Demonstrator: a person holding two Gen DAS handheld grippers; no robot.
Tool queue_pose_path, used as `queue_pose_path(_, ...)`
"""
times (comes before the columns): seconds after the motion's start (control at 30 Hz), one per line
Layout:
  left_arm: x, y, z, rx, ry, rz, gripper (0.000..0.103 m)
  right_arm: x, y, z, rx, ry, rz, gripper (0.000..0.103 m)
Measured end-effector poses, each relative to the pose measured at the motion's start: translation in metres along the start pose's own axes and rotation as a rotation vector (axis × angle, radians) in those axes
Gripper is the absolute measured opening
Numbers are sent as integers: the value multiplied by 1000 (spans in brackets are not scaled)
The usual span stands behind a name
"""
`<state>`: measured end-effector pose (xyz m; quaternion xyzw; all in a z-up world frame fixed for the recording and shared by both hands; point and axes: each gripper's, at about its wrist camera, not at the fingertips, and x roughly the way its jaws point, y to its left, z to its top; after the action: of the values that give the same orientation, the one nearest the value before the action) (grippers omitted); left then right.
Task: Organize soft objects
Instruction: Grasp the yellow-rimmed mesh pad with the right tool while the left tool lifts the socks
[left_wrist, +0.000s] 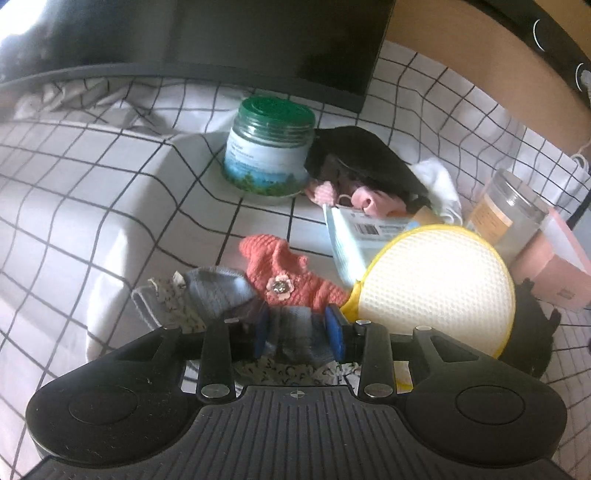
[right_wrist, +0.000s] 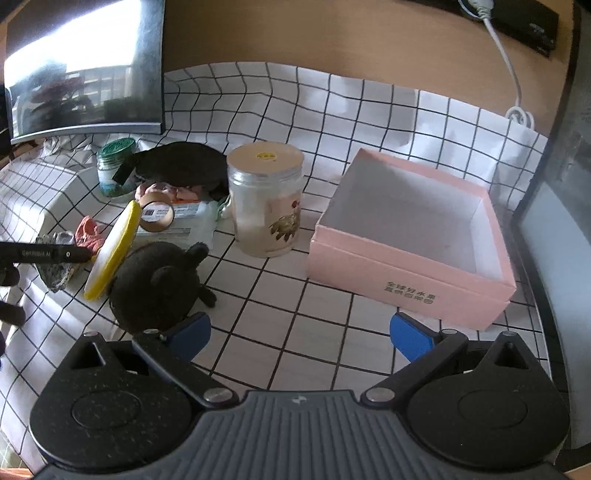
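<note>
The left hand-held gripper has a grey sock between its partly spread jaws — I cannot tell if it grips. The sock lies sideways, far left of the pink box; the right hand-held gripper — wide open — is nearer that box.

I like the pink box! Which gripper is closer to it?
Right. The right gripper hovers open just in front of the pink box; the left gripper is across the clutter, at a grey sock.
</note>
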<state>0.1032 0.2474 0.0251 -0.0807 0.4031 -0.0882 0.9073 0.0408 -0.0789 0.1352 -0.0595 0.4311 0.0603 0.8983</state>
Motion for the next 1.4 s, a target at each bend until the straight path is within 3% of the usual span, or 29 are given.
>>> queue_pose_path(0.23,3,-18,2,213,46,69,35,-1,1,3,-18,-9,-9,103)
queue_pose_path(0.43,1,-11,5,190,25,99,36,2,-2,0,-17,5,-11,103)
queue_pose_path(0.63,14,-12,18,311,73,93,38,8,-5,-2,-20,22,-3,103)
queue_pose_path(0.77,16,1,25,228,96,38,38,8,-4,-3,-23,25,10,103)
queue_pose_path(0.87,14,7,20,201,71,7,37,5,-3,-3,-27,6,22,103)
queue_pose_path(1.07,3,4,3,220,-6,35,22,-5,14,29,-74,-75,141,103)
queue_pose_path(1.1,1,5,2,199,-7,36,21,-3,20,38,-86,-69,174,101)
queue_pose_path(1.23,-21,6,-4,145,-38,11,20,23,49,75,-93,44,364,72)
queue_pose_path(1.3,-33,6,-7,131,-57,1,20,44,66,90,-95,93,404,72)
queue_pose_path(1.4,-48,9,-12,102,-74,-4,20,74,85,104,-116,141,381,71)
